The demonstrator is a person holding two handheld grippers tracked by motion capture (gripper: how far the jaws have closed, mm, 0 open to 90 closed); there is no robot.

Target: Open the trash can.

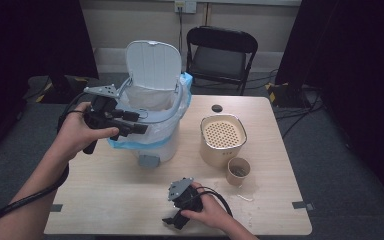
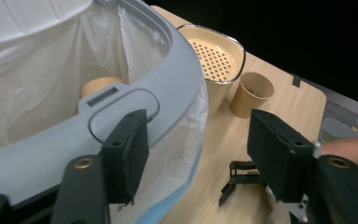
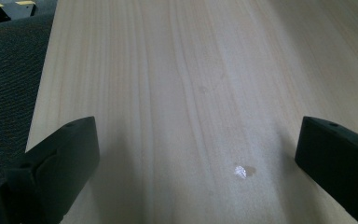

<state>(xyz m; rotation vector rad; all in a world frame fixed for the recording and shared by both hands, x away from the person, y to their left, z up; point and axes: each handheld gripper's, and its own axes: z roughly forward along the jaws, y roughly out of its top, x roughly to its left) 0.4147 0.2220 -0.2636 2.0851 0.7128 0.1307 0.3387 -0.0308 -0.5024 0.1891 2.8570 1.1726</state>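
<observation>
A white pedal bin [image 1: 152, 135] with its lid up and a white liner stands at the table's middle left. My left gripper [image 1: 138, 123] is at the bin's left rim, open, nothing between its jaws. In the left gripper view the left gripper [image 2: 200, 158] straddles the grey bin rim [image 2: 168, 93], and a brown paper cup [image 2: 99, 86] lies inside the liner. My right gripper [image 1: 173, 219] rests low near the table's front edge. In the right gripper view the right gripper [image 3: 196, 154] is open wide over bare wood, with a tiny shiny scrap [image 3: 240, 171] between the jaws.
A cream container with a perforated lid [image 1: 222, 136] stands right of the bin, with a paper cup [image 1: 238, 172] in front of it. Pale bits [image 1: 245, 198] lie near the cup. A small black disc [image 1: 217, 108] sits at the table's back. A folding chair [image 1: 221, 55] stands behind.
</observation>
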